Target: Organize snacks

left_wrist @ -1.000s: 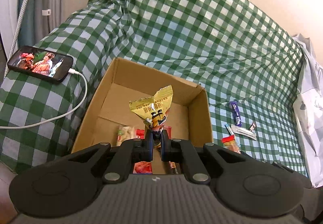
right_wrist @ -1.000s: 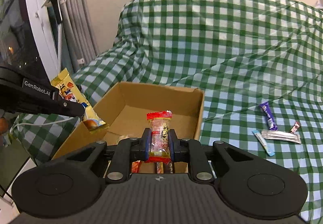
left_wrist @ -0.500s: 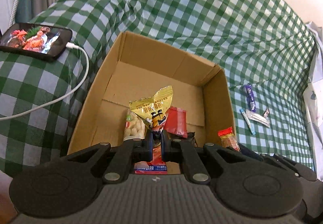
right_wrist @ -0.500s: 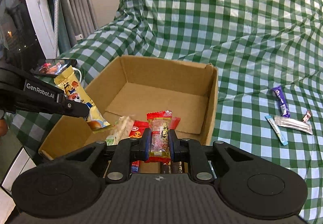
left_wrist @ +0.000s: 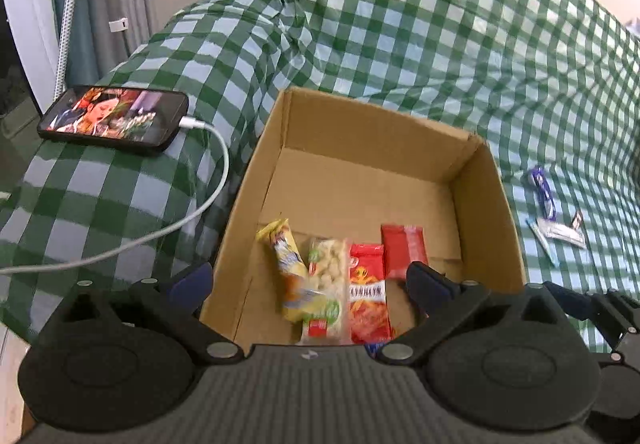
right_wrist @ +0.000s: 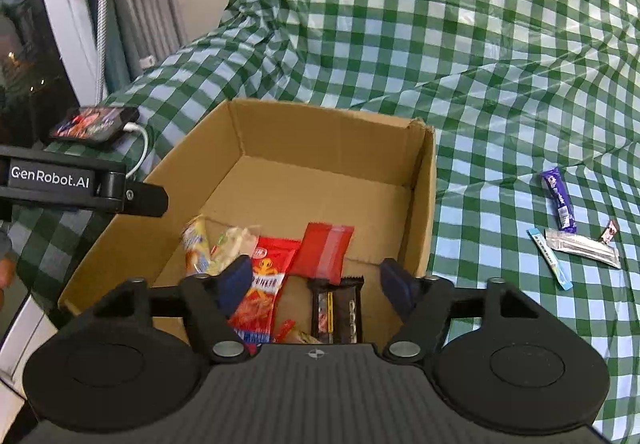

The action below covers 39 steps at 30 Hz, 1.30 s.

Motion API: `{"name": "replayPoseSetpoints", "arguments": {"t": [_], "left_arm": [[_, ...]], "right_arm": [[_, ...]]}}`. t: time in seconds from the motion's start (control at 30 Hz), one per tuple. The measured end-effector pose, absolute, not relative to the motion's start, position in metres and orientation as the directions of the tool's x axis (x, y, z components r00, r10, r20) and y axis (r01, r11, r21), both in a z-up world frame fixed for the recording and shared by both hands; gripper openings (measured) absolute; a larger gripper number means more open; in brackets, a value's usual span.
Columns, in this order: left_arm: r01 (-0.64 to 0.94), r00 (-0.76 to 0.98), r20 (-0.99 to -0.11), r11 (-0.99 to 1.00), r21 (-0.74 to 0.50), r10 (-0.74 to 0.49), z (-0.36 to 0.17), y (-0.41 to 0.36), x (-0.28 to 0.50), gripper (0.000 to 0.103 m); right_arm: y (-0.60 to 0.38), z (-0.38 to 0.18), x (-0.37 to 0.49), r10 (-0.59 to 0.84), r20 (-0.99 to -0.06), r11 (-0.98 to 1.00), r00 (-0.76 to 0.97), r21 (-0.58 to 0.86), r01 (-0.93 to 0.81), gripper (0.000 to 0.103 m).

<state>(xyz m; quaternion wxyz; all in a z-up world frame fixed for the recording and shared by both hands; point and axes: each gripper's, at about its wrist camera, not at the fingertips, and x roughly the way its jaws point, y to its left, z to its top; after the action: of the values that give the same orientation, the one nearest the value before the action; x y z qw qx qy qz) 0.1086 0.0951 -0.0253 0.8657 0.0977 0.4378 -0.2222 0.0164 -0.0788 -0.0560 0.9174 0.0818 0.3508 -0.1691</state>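
The left gripper [left_wrist: 308, 280] has just spread its jaws wide and they hold nothing; the yellow packet [left_wrist: 286, 264] lies loose on the floor of the box below them. The right gripper [right_wrist: 314, 280] has likewise just let its jaws apart, released, with nothing pinched between them. Under both sits the open cardboard box [right_wrist: 424, 196], its near half lined with snacks: the crinkled yellow packet at the left, a clear pack of pale puffs [left_wrist: 326, 284] touching it, a red packet with an orange figure [right_wrist: 264, 284], a plain red wrapper [right_wrist: 324, 252] partly overlapping that, and a dark brown bar [right_wrist: 338, 312] nearest the right jaws. The far half of the box is bare cardboard. Outside on the green checked cloth [right_wrist: 480, 64], well to the right, lie a purple bar [right_wrist: 559, 200], a silver sachet [right_wrist: 584, 246], a thin blue stick [right_wrist: 550, 258] and a tiny candy [right_wrist: 609, 232]. A lit phone [left_wrist: 116, 120] on a white cable [left_wrist: 192, 212] rests left of the box.
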Motion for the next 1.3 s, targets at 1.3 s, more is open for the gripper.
{"name": "replayPoseSetpoints", "arguments": {"t": [1.3], "left_arm": [[0.514,0.558,-0.749,0.858,-0.026,-0.357,0.026,0.160,-0.044,0.103]], "right_arm": [[0.013,-0.004,-0.126,-0.333,-0.569,0.905,0.752,0.029,0.424,0.099]]}}
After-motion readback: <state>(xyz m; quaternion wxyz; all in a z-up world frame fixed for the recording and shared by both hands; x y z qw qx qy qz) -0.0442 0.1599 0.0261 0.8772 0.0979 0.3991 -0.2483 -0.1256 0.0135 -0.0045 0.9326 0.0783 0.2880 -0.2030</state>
